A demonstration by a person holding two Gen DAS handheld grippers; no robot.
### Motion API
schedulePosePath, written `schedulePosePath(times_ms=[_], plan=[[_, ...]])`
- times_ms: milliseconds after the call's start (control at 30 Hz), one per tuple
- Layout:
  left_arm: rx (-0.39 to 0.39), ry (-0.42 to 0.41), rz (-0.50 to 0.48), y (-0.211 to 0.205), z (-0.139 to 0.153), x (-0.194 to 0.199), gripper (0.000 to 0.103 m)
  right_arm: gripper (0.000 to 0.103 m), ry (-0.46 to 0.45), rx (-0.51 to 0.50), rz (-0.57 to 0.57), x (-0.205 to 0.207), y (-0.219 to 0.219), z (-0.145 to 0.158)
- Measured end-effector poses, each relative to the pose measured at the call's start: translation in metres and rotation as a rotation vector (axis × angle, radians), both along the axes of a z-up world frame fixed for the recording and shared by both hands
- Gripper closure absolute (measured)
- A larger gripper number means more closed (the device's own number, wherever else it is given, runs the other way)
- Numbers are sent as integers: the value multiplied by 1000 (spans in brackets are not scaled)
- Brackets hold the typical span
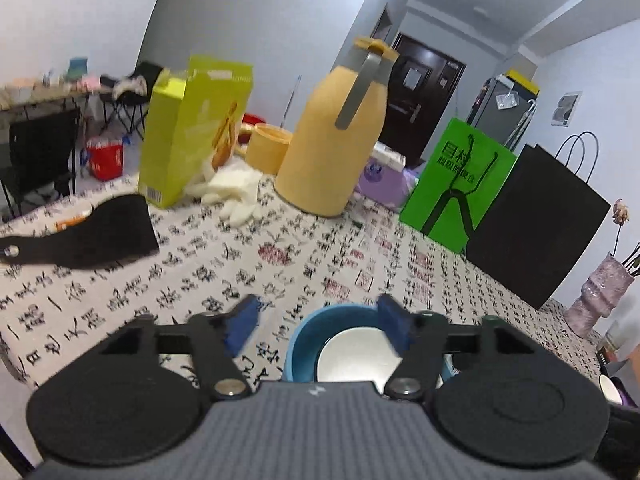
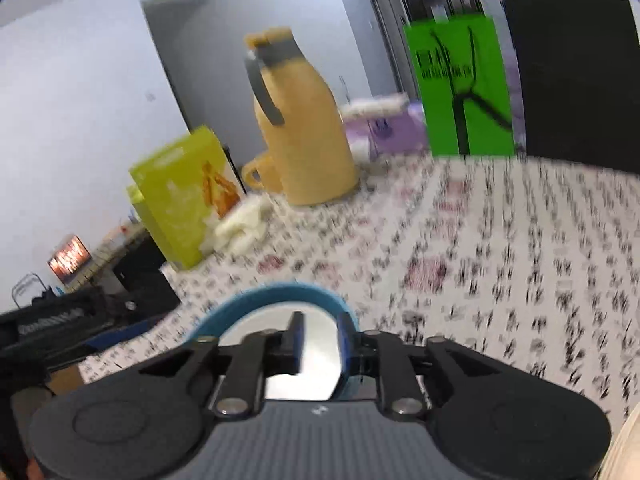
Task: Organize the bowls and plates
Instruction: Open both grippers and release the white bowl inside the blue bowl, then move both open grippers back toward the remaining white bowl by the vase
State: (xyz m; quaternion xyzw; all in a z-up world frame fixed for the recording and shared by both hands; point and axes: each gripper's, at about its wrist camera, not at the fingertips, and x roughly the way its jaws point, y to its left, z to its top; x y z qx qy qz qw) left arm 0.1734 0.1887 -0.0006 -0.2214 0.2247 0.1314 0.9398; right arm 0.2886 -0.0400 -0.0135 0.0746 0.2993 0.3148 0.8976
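R gripper (image 2: 320, 334) clamped on blue bowl (image 2: 280, 294) rim; L gripper (image 1: 320, 320) spread apart, bowl just below-right.

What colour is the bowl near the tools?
The bowl is blue, with a white inside; the left wrist view shows it best.

The left gripper (image 1: 318, 320) has black angular linkage arms pinned with round silver screws, blue rectangular fingertip pads (image 1: 394, 322), and a grey ribbed housing flanked by two black round discs. The right gripper (image 2: 320, 340) matches it: black links, silver screws, blue pads (image 2: 345, 338), with a small pale logo on its grey ribbed body.
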Motion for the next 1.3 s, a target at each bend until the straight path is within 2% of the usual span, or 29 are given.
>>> schedulePosePath(times_ms=[67,100,167,233,400,1300], plan=[[33,-27,5,-5,3,-5,18,43,-59,4,1,-8,-7,6],[51,-42,6,-8,4,-8,10,36,-88,0,-4,-13,-12,8],[79,-71,8,-14,6,-14,0,8,-125,-5,-16,-18,-19,11],[94,-105,9,-19,6,-20,0,0,-156,-4,-33,-24,-28,14],[131,-161,6,-33,9,-34,0,0,-226,-8,-92,-37,-49,17],[190,-199,-68,-104,20,-48,0,0,-247,20,-201,-66,-146,16]])
